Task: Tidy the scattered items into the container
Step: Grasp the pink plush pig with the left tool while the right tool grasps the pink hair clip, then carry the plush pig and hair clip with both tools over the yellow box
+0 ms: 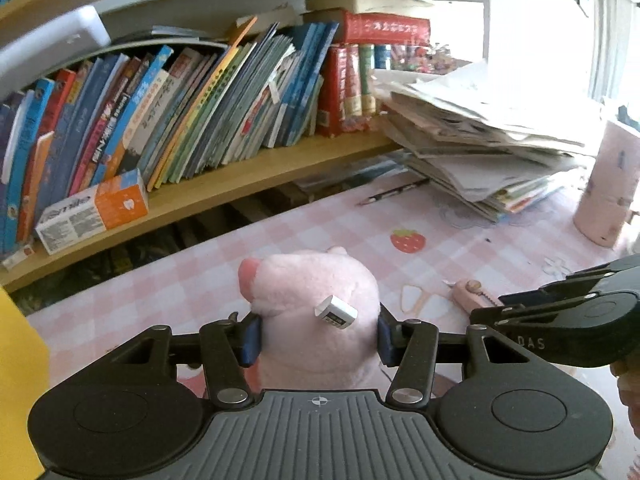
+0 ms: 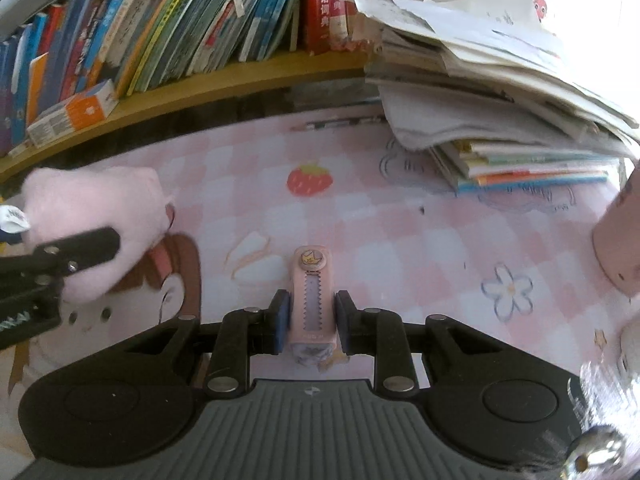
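A pink plush toy (image 1: pixel 316 320) is clamped in the left gripper (image 1: pixel 318 338) above the checked bench (image 1: pixel 460 248). A pink utility knife (image 2: pixel 311 300), lying on the bench, is straddled by the right gripper (image 2: pixel 311 322), whose pads sit just beside it. A pink cup (image 1: pixel 610 188) stands near a paper stack (image 1: pixel 488 136).

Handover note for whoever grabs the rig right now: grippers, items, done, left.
Left gripper: shut on the pink plush toy, held above the checked tablecloth.
Right gripper: pads either side of the pink utility knife, which lies on the cloth; grip not confirmed.
Black pen lies loose by the paper stack.
Done: nothing visibly binned. Pink cylinder at far right may be the container; unclear.
Left: drop plush, then knife, pen.
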